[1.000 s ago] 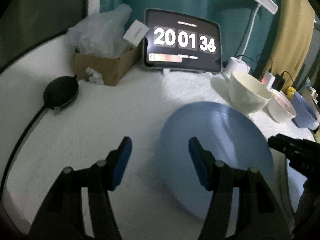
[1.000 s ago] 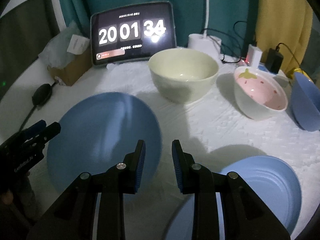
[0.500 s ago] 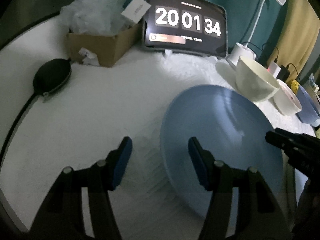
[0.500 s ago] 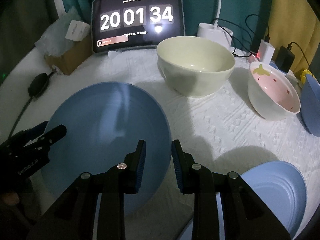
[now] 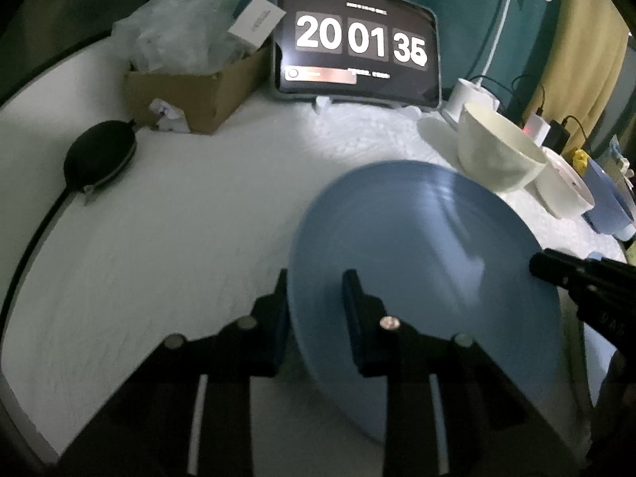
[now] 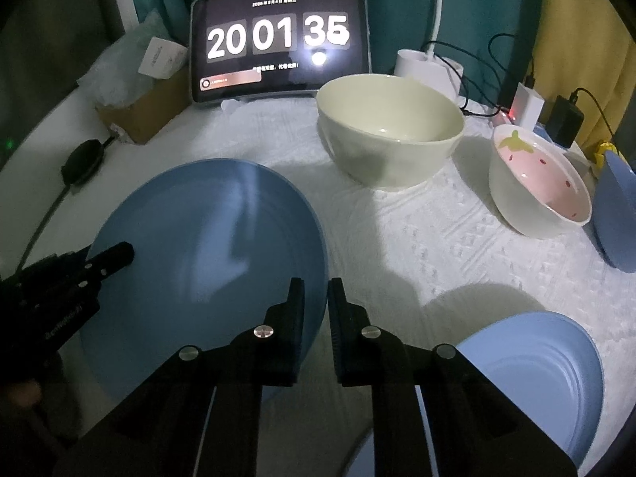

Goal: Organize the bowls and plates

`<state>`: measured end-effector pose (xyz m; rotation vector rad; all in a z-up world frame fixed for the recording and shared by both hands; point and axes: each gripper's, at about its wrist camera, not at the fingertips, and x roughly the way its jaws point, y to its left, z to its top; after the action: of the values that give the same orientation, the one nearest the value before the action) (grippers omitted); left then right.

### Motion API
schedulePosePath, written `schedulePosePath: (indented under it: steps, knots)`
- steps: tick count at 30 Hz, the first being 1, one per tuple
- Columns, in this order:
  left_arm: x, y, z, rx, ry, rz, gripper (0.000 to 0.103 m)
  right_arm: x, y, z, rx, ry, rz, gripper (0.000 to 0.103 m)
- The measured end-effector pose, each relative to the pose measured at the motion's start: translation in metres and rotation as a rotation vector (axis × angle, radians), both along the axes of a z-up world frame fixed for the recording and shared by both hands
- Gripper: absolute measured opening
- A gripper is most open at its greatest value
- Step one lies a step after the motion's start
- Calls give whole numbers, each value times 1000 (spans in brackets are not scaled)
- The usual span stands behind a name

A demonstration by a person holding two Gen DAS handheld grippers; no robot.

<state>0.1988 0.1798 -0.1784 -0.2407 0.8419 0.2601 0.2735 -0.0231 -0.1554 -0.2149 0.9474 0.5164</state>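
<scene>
A blue plate (image 5: 429, 254) is tilted up above the white cloth. My left gripper (image 5: 316, 302) straddles its left rim, one finger on each face, closing on it. My right gripper (image 6: 316, 298) is shut on the same plate's (image 6: 206, 246) right rim. A second blue plate (image 6: 532, 373) lies at the lower right. A cream bowl (image 6: 389, 135), a pink strawberry bowl (image 6: 540, 190) and a blue bowl (image 6: 616, 210) stand in a row at the back right.
A tablet clock (image 6: 278, 39) stands at the back. A cardboard box (image 5: 190, 91) with plastic bags and a black pouch (image 5: 99, 155) sit at the left. A lamp base (image 6: 429, 67), chargers and cables are behind the bowls.
My left gripper has moved right onto the plate's rim and narrowed from wide open. The plate has tilted up. The right gripper stays shut on the plate.
</scene>
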Motion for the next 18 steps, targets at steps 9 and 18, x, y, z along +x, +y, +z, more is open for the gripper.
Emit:
schedulePosePath:
  steps: [9, 18]
  knots:
    - [-11, -14, 19, 9, -45, -25, 25, -12, -19, 23, 31, -58, -19, 13]
    - [-18, -34, 33, 24, -74, -59, 26, -23, -43, 38, 61, -91, -47, 13]
